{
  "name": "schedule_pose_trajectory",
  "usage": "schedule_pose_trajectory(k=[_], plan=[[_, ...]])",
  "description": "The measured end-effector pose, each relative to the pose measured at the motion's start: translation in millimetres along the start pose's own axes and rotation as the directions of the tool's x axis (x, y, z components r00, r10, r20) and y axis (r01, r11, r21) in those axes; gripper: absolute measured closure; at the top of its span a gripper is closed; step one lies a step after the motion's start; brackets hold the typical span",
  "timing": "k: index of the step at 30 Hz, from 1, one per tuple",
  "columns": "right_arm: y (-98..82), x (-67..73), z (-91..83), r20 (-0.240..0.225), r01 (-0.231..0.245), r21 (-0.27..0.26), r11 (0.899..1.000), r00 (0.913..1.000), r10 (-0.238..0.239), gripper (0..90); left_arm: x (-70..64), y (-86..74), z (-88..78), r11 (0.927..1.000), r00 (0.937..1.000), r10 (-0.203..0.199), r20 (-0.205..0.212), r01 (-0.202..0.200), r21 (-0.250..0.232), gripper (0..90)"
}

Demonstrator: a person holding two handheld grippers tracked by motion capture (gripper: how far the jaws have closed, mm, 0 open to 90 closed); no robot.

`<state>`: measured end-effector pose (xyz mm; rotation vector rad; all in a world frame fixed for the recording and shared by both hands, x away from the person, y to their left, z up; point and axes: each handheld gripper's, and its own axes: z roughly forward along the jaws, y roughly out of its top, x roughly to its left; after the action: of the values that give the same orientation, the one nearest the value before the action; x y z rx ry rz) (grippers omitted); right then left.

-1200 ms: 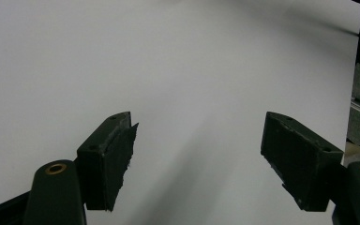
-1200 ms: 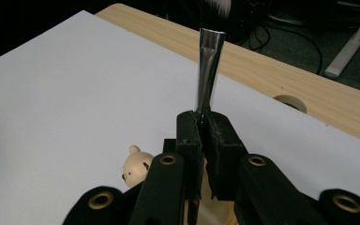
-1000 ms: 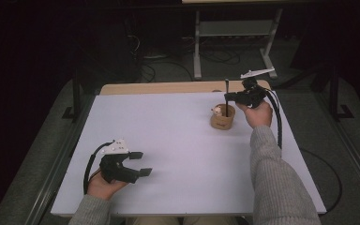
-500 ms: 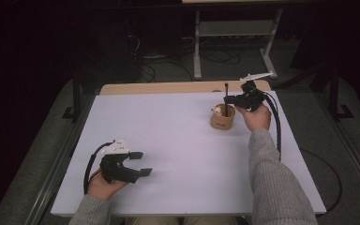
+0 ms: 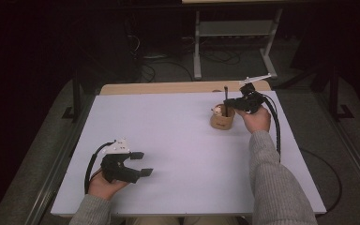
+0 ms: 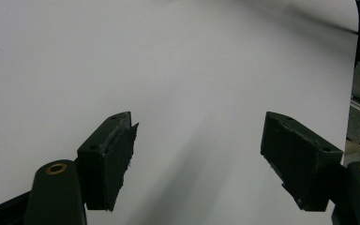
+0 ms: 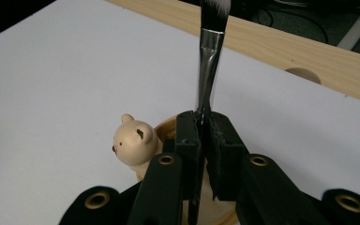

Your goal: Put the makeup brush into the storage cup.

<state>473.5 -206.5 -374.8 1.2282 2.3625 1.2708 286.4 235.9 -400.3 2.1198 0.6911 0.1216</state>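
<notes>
Gripping one brush [image 7: 210, 56] over one cup [image 5: 221, 122], right claw [image 7: 205, 123]; left claw [image 6: 199, 154] open.

The left tool [image 6: 197, 154] looks down over the white desk [image 6: 168, 61], its two black jaws rising from the bottom edge and standing wide apart with nothing between them. The jaw at the left of the picture shows its inner pad, rough and a little frayed along the edge; the jaw at the right is a plain black block. Bare white desk lies between and beyond them. At the right edge the desk ends against a dark strip.
</notes>
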Motion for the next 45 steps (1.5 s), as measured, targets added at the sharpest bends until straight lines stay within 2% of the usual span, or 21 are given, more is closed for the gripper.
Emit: schedule_pose_trajectory(k=[2, 4, 10, 31, 45], plan=[[-1.7, 0.4, 0.6, 0.004, 0.004, 0.013, 1.000, 1.0000, -0.004, 81.5, 0.0, 0.0, 0.1, 1.0000, 1.0000, 0.000, 0.000, 0.000, 0.001, 25.3], [-2.3, 0.1, 0.5, 0.008, 0.000, 0.011, 1.000, 1.0000, 0.000, 75.1, -0.1, -0.3, 0.2, 1.0000, 1.0000, -0.003, 0.000, 0.003, 0.002, 25.3], [-3.5, 0.7, -5.9, 0.018, -0.004, 0.001, 1.000, 0.9998, 0.004, 70.8, -0.2, -0.6, 0.8, 1.0000, 1.0000, -0.002, 0.000, 0.002, 0.004, 25.3], [-27.8, 2.1, -30.4, -0.021, -0.032, -0.039, 0.999, 0.9993, 0.031, 57.7, 1.1, -1.7, 0.7, 0.9999, 0.9999, -0.014, -0.005, 0.014, 0.005, 25.0], [-30.3, 7.2, -38.7, -0.040, -0.034, -0.047, 0.998, 0.9987, 0.032, 53.2, 2.8, -3.2, -0.8, 0.9998, 0.9997, -0.019, -0.012, 0.019, 0.006, 24.4]])
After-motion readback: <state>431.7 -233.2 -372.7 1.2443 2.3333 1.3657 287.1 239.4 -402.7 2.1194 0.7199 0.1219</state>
